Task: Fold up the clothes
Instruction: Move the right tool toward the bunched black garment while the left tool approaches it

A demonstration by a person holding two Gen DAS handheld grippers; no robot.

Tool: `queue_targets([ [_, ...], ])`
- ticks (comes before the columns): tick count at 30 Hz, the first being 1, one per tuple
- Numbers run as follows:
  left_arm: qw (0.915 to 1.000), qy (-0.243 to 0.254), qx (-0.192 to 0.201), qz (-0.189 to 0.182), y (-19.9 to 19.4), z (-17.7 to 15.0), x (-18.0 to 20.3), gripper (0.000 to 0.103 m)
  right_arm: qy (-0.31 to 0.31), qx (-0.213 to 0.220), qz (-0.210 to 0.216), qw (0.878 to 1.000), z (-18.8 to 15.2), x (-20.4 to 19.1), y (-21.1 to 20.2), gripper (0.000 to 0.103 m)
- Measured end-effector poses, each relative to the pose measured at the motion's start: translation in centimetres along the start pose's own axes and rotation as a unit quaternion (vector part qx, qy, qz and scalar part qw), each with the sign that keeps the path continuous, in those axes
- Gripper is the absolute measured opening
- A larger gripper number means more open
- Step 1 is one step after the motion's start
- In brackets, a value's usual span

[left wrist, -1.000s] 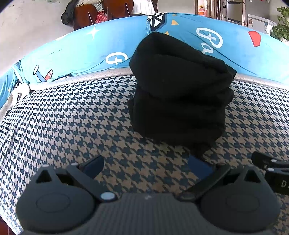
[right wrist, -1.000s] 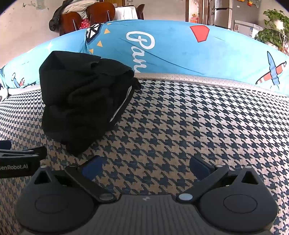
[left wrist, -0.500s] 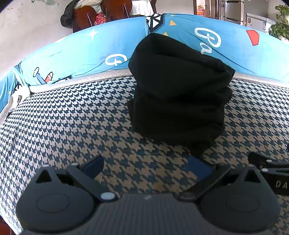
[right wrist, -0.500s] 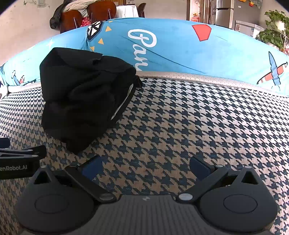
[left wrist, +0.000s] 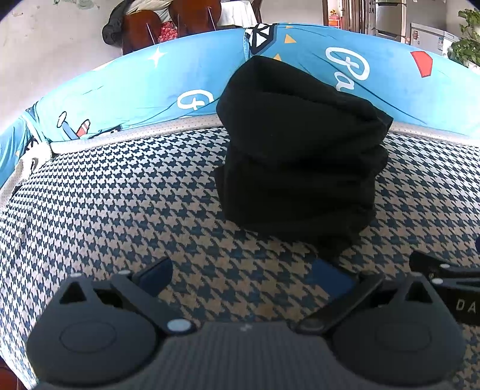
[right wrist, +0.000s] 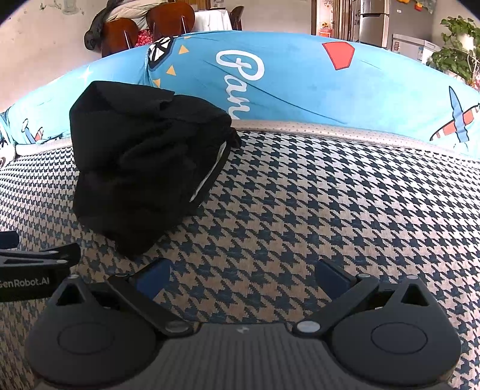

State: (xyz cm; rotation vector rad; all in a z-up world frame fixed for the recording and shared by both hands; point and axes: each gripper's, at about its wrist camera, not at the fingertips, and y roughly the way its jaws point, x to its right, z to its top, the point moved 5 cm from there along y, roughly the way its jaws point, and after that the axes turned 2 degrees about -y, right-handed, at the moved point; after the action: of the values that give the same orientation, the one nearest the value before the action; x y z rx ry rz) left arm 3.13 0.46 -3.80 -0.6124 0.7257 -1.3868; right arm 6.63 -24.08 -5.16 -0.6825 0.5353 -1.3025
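Note:
A black garment [left wrist: 300, 162] lies bundled in thick folds on the houndstooth seat, leaning against the blue back cushion. In the right wrist view the same garment [right wrist: 144, 171] sits at the left, with a thin white edge showing along its right side. My left gripper [left wrist: 243, 277] is open, low over the seat, just short of the bundle's near corner, holding nothing. My right gripper [right wrist: 243, 277] is open too, over bare seat to the right of the bundle. Each gripper shows at the edge of the other's view.
The houndstooth seat cover [right wrist: 330, 195] stretches wide to the right. A blue printed back cushion [right wrist: 300, 87] runs behind it. Wooden chairs [right wrist: 144, 27], a fridge [right wrist: 372, 21] and a potted plant [right wrist: 459, 48] stand beyond the sofa.
Both views have drifted only slightly; the bundle sits a touch lower and nearer in the right wrist view. Both grippers stay open and the garment has not moved.

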Motion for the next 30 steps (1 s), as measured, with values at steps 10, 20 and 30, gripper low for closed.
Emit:
queue_targets([
  [10,1.0,-0.003,0.0,0.004,0.1,0.0,-0.2,0.103,0.0,0.001,0.005,1.0,0.3,-0.7,0.1,0.103],
  [20,0.9998,-0.014,0.007,0.015,0.1,0.3,-1.3,0.103,0.003,0.009,0.016,1.0,1.0,-2.0,0.2,0.103],
  [30,0.9988,-0.035,0.01,0.034,0.1,0.5,-2.3,0.103,0.006,0.01,0.012,1.0,1.3,-2.9,0.6,0.103],
])
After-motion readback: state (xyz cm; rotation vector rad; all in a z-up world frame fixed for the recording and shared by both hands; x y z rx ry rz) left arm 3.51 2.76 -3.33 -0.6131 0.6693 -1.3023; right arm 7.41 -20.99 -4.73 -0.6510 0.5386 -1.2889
